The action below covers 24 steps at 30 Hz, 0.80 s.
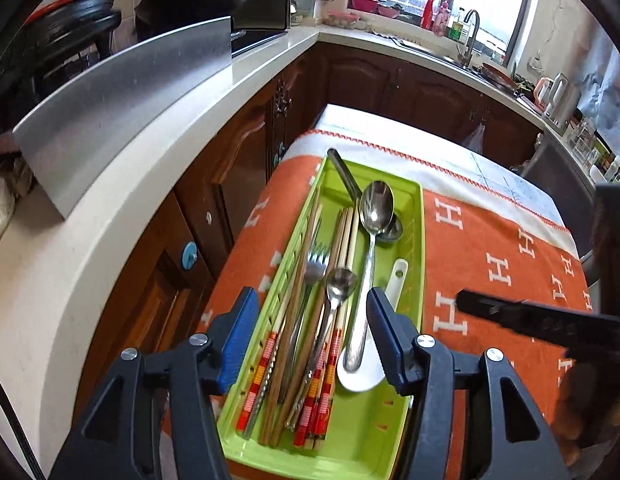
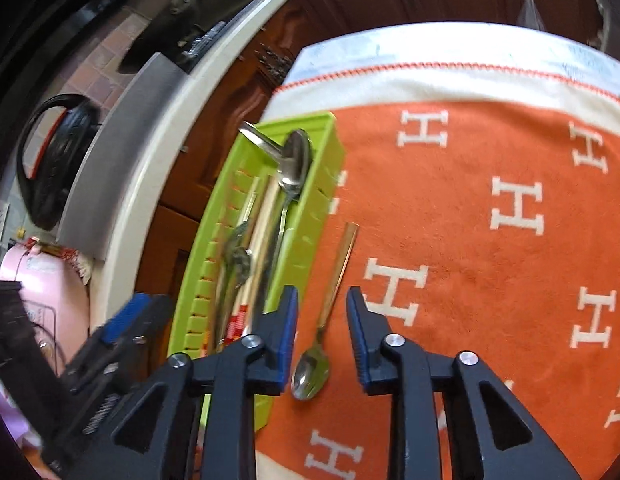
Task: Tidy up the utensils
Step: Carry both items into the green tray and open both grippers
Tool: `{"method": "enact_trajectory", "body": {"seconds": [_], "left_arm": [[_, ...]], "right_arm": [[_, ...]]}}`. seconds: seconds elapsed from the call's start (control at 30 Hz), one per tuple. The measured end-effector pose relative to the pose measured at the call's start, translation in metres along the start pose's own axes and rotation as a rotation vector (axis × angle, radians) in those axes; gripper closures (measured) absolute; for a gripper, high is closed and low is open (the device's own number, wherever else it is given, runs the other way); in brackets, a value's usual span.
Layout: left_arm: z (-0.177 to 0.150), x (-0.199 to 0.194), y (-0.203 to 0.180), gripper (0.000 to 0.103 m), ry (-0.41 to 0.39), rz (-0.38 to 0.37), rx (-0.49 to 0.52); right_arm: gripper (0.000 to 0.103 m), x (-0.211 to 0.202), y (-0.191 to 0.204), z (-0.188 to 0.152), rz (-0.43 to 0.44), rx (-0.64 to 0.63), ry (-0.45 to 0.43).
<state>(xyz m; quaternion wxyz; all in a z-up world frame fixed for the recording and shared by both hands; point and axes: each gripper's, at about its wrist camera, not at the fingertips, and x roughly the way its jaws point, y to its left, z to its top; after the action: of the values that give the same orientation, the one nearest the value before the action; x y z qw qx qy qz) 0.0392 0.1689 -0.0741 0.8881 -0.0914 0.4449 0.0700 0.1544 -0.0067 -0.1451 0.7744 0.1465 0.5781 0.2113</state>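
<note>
While the left gripper (image 1: 312,332) hangs open over the tray (image 1: 410,216), the right gripper (image 2: 322,334) straddles a spoon (image 2: 312,372), unclamped.

A lime-green plastic tray (image 1: 414,264), long and shallow with slotted side walls, lies on the orange cloth and holds the sorted cutlery. Inside it, wooden chopsticks (image 1: 298,280) with red-and-yellow patterned ends lie lengthwise beside a steel fork (image 1: 314,268), a small steel spoon (image 1: 339,284) and a large steel spoon (image 1: 374,216) whose bowl points to the far end. A white ceramic spoon (image 1: 362,372) rests near the tray's right wall, and a steel handle (image 1: 344,172) leans over the far rim. Outside, just beside the tray's right wall, a gold-handled teaspoon (image 2: 322,336) lies flat on the cloth, bowl up.
</note>
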Motion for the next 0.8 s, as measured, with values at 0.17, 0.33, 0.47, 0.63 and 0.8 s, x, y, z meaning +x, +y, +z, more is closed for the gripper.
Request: {"method": "enact_trajectory", "body": {"seconds": [0.17,0.33,0.47,0.63,0.8], "left_arm": [[0.014,0.007,0.012,0.048,0.01,0.014,-0.039],[0.017,0.017,0.023,0.043,0.031,0.015,-0.082],[0.015,0.024,0.029,0.043,0.049,0.017,-0.095],[0.01,0.027,0.028,0.043,0.064,0.011,-0.088],[0.007,0.03,0.023,0.038,0.087,-0.006,-0.081]], "right_arm": [[0.078,0.03,-0.001,0.001,-0.024,-0.02,0.039],[0.078,0.05,0.0,-0.001,-0.059,-0.059,0.065],[0.078,0.057,0.01,-0.004,-0.114,-0.135,0.039],[0.087,0.061,0.02,-0.016,-0.21,-0.27,-0.021],[0.097,0.056,0.013,-0.017,-0.206,-0.224,-0.04]]}}
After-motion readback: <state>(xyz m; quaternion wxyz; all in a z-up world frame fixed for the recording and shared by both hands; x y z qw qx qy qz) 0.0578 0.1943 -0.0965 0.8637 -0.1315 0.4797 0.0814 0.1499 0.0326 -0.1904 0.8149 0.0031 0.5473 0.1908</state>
